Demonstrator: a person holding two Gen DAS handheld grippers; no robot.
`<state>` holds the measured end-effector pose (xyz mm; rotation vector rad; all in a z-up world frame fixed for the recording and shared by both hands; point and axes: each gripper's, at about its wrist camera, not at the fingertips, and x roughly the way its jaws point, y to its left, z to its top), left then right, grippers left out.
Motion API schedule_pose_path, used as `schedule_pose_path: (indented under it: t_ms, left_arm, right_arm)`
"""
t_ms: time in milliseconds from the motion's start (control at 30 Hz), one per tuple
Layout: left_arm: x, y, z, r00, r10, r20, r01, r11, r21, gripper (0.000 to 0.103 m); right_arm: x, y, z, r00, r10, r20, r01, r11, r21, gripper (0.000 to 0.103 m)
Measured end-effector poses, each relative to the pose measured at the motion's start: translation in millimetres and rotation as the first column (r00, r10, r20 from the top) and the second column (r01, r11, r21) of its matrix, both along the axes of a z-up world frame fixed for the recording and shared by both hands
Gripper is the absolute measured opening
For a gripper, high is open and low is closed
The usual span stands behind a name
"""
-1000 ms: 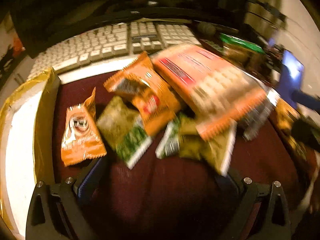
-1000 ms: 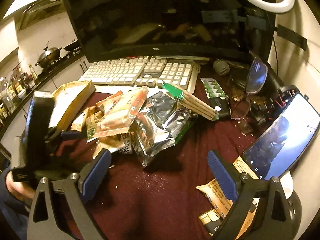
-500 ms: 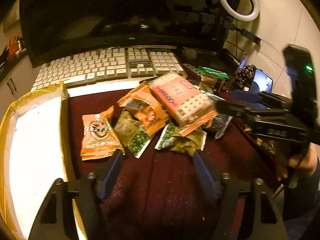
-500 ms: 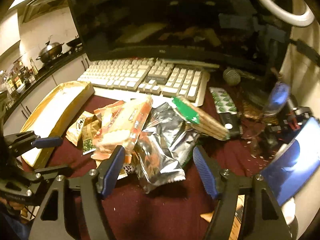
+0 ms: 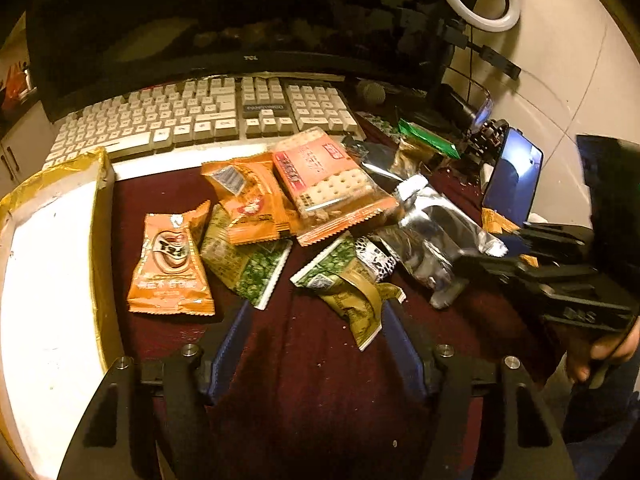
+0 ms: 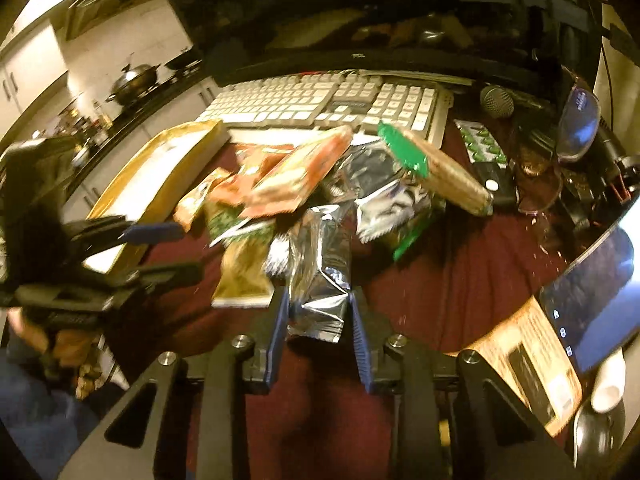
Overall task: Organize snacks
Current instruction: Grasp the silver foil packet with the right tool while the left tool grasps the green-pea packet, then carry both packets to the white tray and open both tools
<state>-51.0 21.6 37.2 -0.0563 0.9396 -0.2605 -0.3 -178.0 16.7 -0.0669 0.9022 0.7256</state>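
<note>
A heap of snack packets lies on the dark red cloth (image 5: 312,380): an orange packet (image 5: 170,268), a cracker pack (image 5: 324,184), green pea packets (image 5: 248,264) and a silver foil packet (image 5: 436,240). My left gripper (image 5: 316,308) hovers open just in front of the heap, with nothing between its blue pads. My right gripper (image 6: 318,296) is closing; its pads touch both sides of the silver foil packet (image 6: 320,280) at the heap's near edge. A green-ended cracker sleeve (image 6: 436,172) lies behind it.
A gold-rimmed white tray (image 5: 48,280) sits left of the heap. A keyboard (image 5: 208,116) and monitor stand behind it. A phone (image 6: 592,292), glasses (image 6: 576,120), a microphone and a brown packet (image 6: 528,360) crowd the right side.
The right gripper has come forward into the heap and narrowed its jaws around the silver foil packet. The left gripper narrowed, pulled back and rose, so more of the desk shows.
</note>
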Motion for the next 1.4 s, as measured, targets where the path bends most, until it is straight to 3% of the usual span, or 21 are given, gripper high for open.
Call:
schedule_pose_path:
  t_ms: [67,100,167,267,333,467,600,700,733,767,1000,1200,1267,1400]
  left_arm:
    - [1.7,-3.8,-1.7,1.000,-0.012,-0.012,0.012,1.000,-0.009,0.070]
    - [2.8,-6.4,-2.9,1.000,-0.018,-0.020,0.018,1.000,-0.014,0.070]
    - [5.6,-12.3,-5.4,0.999,-0.027,-0.035,0.026,0.999,-0.019,0.070]
    - [10.9,-21.1,-8.5,0.998,-0.034,-0.052,0.033,0.999,-0.019,0.070]
    - [15.0,-25.4,-11.1,0.998,-0.030,-0.057,0.029,1.000,-0.010,0.070]
    - [23.4,-31.5,-17.7,0.997,-0.027,-0.075,0.026,1.000,-0.006,0.070]
    - [32.8,-37.5,-22.5,0.998,-0.015,-0.068,0.017,0.999,0.033,0.069]
    - [36.4,-41.6,-23.3,0.999,-0.006,-0.042,0.010,0.997,0.079,0.055]
    - [36.7,-42.2,-23.6,0.999,-0.004,-0.031,0.007,0.996,0.094,0.041]
    - [36.2,-42.1,-23.8,1.000,0.005,-0.018,-0.003,0.993,0.115,0.036]
    - [31.0,-40.2,-22.9,1.000,-0.012,-0.020,0.015,0.991,0.136,0.034]
    - [29.1,-44.4,-25.0,1.000,-0.008,-0.007,0.009,0.985,0.172,0.041]
    - [28.7,-42.5,-25.0,1.000,0.001,0.003,-0.002,0.987,0.161,0.034]
    - [24.3,-40.6,-20.2,1.000,-0.002,0.017,0.000,0.991,0.134,0.034]
  right_arm:
    - [-6.9,-2.4,1.4,1.000,0.000,0.007,0.000,0.999,-0.039,0.032]
    - [-10.1,-3.9,3.2,0.999,-0.025,0.038,0.028,0.996,-0.082,0.039]
    - [-12.6,-6.9,6.6,0.994,-0.061,0.089,0.072,0.989,-0.127,0.041]
    - [-9.6,-14.7,12.3,0.991,-0.096,0.093,0.105,0.989,-0.100,0.048]
    - [-7.4,-15.3,14.4,0.989,-0.101,0.104,0.110,0.990,-0.092,0.060]
    - [-4.6,-10.2,11.4,0.992,-0.084,0.093,0.091,0.993,-0.077,0.064]
    - [1.4,-0.6,0.8,0.995,-0.076,0.067,0.082,0.992,-0.096,0.064]
    - [5.3,6.3,-7.3,0.995,-0.082,0.064,0.090,0.988,-0.124,0.064]
    - [6.3,7.6,-9.6,0.994,-0.086,0.063,0.093,0.987,-0.130,0.064]
    - [8.0,9.3,-12.4,0.994,-0.090,0.062,0.098,0.986,-0.137,0.064]
    - [7.0,14.3,-18.7,0.993,-0.090,0.073,0.099,0.986,-0.135,0.060]
    - [5.7,15.8,-18.8,0.991,-0.094,0.091,0.106,0.985,-0.139,0.060]
    - [4.7,13.7,-18.5,0.991,-0.093,0.095,0.105,0.986,-0.127,0.059]
    - [2.9,5.6,-11.4,0.989,-0.108,0.105,0.118,0.988,-0.095,0.059]
